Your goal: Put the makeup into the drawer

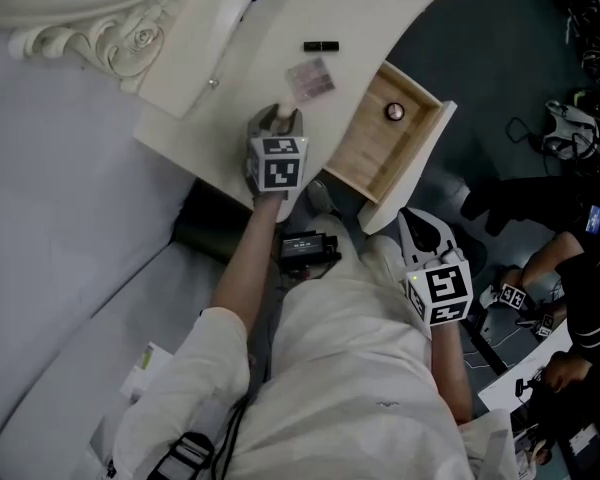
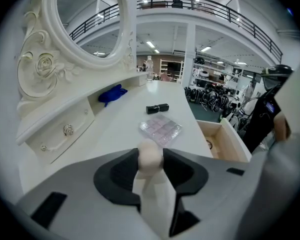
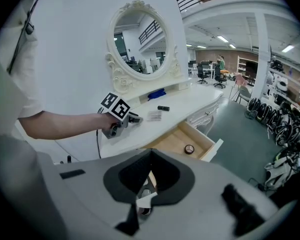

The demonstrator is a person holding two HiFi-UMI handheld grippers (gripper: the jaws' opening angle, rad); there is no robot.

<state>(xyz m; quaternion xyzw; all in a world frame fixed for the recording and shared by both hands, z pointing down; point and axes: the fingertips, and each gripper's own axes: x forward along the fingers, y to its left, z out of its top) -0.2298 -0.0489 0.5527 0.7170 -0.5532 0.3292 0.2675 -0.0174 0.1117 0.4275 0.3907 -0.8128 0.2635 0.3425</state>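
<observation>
While my right gripper (image 1: 417, 226) hangs closed and empty off the open drawer's (image 1: 372, 150) front corner, my left gripper (image 1: 277, 118) clamps a pale, round-topped makeup item (image 2: 151, 156) near the desk's (image 1: 235, 63) front edge — the palette (image 1: 310, 80) lies just beyond.

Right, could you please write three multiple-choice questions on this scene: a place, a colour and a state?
1. What colour is the tube on the tabletop? A black; B red; C green.
2. Where is the small round compact? A on the tabletop; B in the open drawer; C atop the tube.
3. How is the right gripper? A wide open; B shut, empty; C shut on the tube.
Answers: 1 A, dark all over. 2 B, it lies on the drawer's wood bottom. 3 B, jaws meet, nothing between.
</observation>
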